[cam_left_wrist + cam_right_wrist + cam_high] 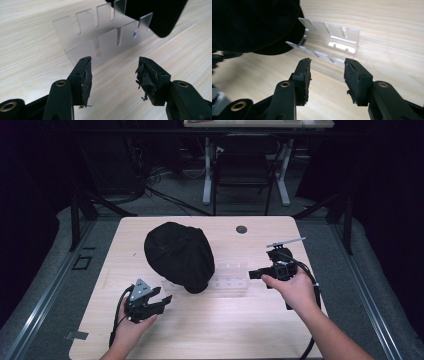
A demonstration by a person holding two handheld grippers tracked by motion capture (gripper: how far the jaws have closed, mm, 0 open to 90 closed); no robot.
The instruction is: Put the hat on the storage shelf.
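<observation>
Both our grippers, left (162, 301) and right (253, 274), gape empty, flanking the clear slotted rack (231, 279); its long axis runs between them, right nearer.

A dark chair (243, 167) is standing behind the wooden table (210, 330) (beyond its far edge), and cables (165, 195) are trailing across the grey floor (60, 285)

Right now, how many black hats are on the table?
1. The black hat sits mid-table, draped over one end of the clear slotted rack. Anything tucked under it is hidden.
</observation>
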